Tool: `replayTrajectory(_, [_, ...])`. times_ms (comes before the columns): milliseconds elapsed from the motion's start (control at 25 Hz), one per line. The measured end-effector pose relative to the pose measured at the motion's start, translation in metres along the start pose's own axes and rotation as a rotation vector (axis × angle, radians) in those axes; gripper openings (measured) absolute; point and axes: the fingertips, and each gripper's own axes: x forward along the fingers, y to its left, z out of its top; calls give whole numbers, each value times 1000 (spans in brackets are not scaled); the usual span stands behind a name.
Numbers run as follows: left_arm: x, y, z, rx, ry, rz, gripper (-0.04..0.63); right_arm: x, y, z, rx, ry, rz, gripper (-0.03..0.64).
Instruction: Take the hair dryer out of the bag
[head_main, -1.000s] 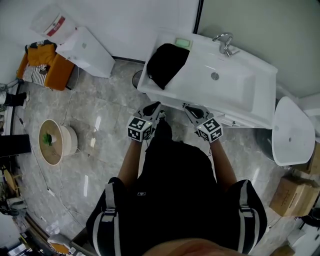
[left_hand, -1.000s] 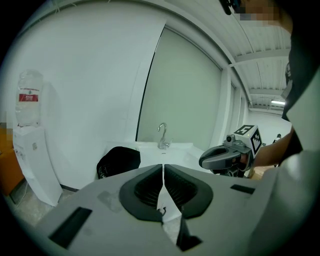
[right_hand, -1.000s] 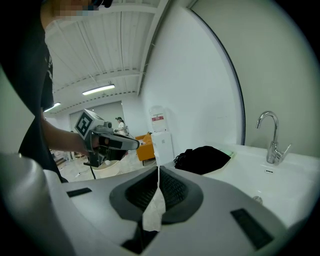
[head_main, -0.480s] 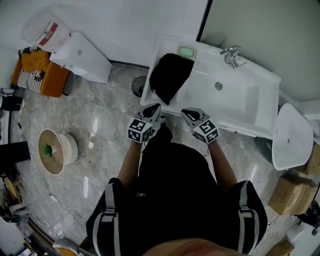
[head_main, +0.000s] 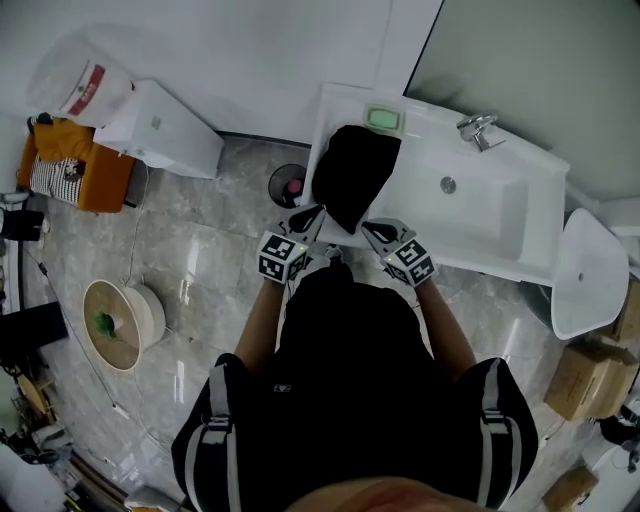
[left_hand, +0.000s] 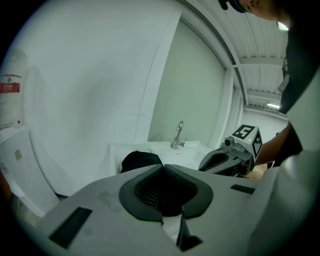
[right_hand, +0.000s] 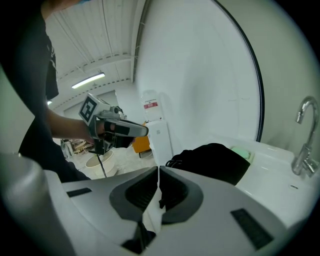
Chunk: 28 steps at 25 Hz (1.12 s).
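A black bag (head_main: 355, 175) lies on the left end of the white sink counter (head_main: 497, 240), bulging and closed over whatever is in it; no hair dryer shows. It also appears in the left gripper view, bag (left_hand: 140, 161), and in the right gripper view, bag (right_hand: 215, 161). My left gripper (head_main: 312, 212) is shut and empty, just short of the bag's near left edge. Beside it my right gripper (head_main: 368, 228) is also shut and empty, at the counter's front rim by the bag's near end. Each gripper view shows its own closed jaws, left gripper (left_hand: 162, 167) and right gripper (right_hand: 158, 170).
A green soap bar (head_main: 384, 118) and a chrome faucet (head_main: 478, 128) sit at the back of the counter, behind the basin. A small round bin (head_main: 290, 186) stands on the floor left of the sink. A white cabinet (head_main: 160, 125), a round wooden tub (head_main: 120, 320) and cardboard boxes (head_main: 585, 380) stand around.
Both grippers have moved forward toward the sink and now reach the counter's front edge beside the bag. Their jaws stayed shut.
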Motion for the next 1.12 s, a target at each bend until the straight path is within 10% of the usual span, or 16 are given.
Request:
replayTrajectory(920, [33,51,-28,10,100,-96,20,131,-72,-44,8,307,-217,181])
replayTrajectory(1120, [33,53,-37,-11,118,-80,20,133,-73,-50,39,339,-185,77])
